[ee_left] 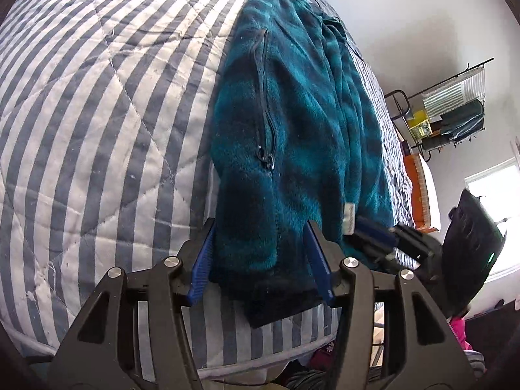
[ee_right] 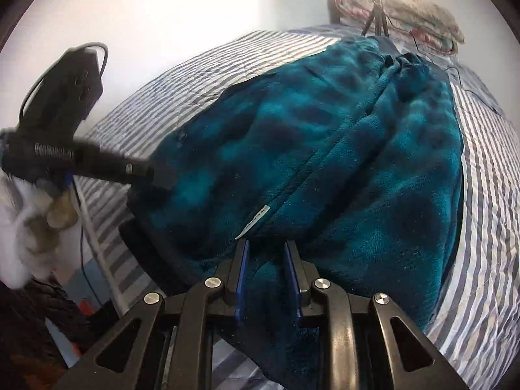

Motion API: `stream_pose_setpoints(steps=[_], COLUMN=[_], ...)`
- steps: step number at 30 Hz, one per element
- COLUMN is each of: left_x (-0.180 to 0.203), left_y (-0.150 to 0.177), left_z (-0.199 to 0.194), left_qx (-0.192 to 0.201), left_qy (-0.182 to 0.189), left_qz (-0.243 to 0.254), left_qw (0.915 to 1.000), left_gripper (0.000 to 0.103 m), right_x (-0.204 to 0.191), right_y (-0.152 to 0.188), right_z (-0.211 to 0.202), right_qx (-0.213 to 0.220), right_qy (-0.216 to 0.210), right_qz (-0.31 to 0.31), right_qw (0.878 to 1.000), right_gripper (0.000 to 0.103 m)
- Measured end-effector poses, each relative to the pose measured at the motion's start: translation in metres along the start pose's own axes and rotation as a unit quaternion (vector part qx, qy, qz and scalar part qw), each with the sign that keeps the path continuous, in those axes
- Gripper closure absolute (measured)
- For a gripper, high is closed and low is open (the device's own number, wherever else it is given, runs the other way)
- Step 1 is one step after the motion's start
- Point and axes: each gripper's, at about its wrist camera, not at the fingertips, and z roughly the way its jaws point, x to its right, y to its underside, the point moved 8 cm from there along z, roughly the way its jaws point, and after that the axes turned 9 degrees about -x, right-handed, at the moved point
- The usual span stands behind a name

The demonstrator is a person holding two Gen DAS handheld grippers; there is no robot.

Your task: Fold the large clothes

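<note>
A teal fleece jacket (ee_left: 302, 130) lies lengthwise on a striped bed, its front zipper shut and a white label at the hem; it also shows in the right wrist view (ee_right: 341, 169). My left gripper (ee_left: 260, 237) is open, its blue-padded jaws straddling the jacket's hem corner at the bed's edge. My right gripper (ee_right: 266, 253) is open with a narrower gap, its jaws around the hem beside the white label (ee_right: 256, 219). The right gripper also shows in the left wrist view (ee_left: 383, 234), and the left gripper in the right wrist view (ee_right: 139, 169).
The striped quilt (ee_left: 97, 113) covers the bed. A pillow (ee_right: 406, 13) and a tripod (ee_right: 375, 19) stand at the head. A wire rack (ee_left: 455, 110) with items hangs on the wall. Clutter lies on the floor beside the bed (ee_right: 65, 292).
</note>
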Motion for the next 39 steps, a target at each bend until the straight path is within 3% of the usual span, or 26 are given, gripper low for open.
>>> stream_pose_setpoints(steps=[1,3,5,7,11,13,16,19,22,24,27,29,33,39], left_x=[0.001,0.003,0.003,0.002,0.002,0.003,0.005,0.004,0.007,0.012,0.021,0.029,0.046,0.069], left_y=[0.000,0.001,0.001,0.001,0.007,0.010,0.014,0.012,0.011,0.009,0.005,0.001,-0.014,-0.046], left_z=[0.000,0.001,0.001,0.002,0.001,0.001,0.000,0.002,0.003,0.002,-0.007,-0.015,-0.034,-0.054], left_qx=[-0.001,-0.005,-0.008,-0.015,-0.021,-0.024,-0.028,-0.031,-0.033,-0.032,-0.024,-0.017,0.002,0.028], left_qy=[0.002,0.008,0.013,0.018,0.023,0.022,0.017,0.017,0.018,0.016,0.024,0.035,0.055,0.060], left_qz=[0.000,0.002,0.002,0.000,0.002,0.008,0.015,0.010,0.011,0.018,0.024,0.024,0.027,0.035], left_qw=[1.0000,1.0000,0.9999,0.9997,0.9995,0.9994,0.9994,0.9993,0.9992,0.9992,0.9992,0.9990,0.9981,0.9972], left_gripper=[0.050,0.050,0.050,0.050,0.050,0.050,0.050,0.056,0.068,0.077,0.083,0.085,0.087,0.088], right_x=[0.005,0.016,0.030,0.049,0.085,0.094,0.091,0.089,0.088,0.081,0.071,0.071,0.070,0.070], right_y=[0.001,0.007,0.013,0.026,0.052,0.058,0.062,0.058,0.047,0.045,0.042,0.038,0.029,0.007], right_z=[-0.009,-0.029,-0.043,-0.054,-0.051,-0.042,-0.029,-0.019,-0.011,-0.007,-0.008,-0.017,-0.037,-0.061], right_qx=[0.008,0.032,0.049,0.053,0.031,0.024,0.016,0.017,0.010,0.005,-0.002,0.007,0.027,0.051], right_qy=[-0.012,-0.019,-0.017,-0.016,-0.036,-0.077,-0.137,-0.150,-0.195,-0.205,-0.205,-0.218,-0.230,-0.213], right_qz=[0.011,0.027,0.052,0.091,0.165,0.198,0.212,0.205,0.227,0.222,0.212,0.218,0.222,0.223], right_qw=[1.000,0.999,0.997,0.994,0.985,0.977,0.967,0.967,0.954,0.953,0.956,0.951,0.947,0.950], right_gripper=[0.080,0.067,0.045,0.038,0.036,0.036,0.037,0.037,0.048,0.055,0.070,0.082,0.089,0.093])
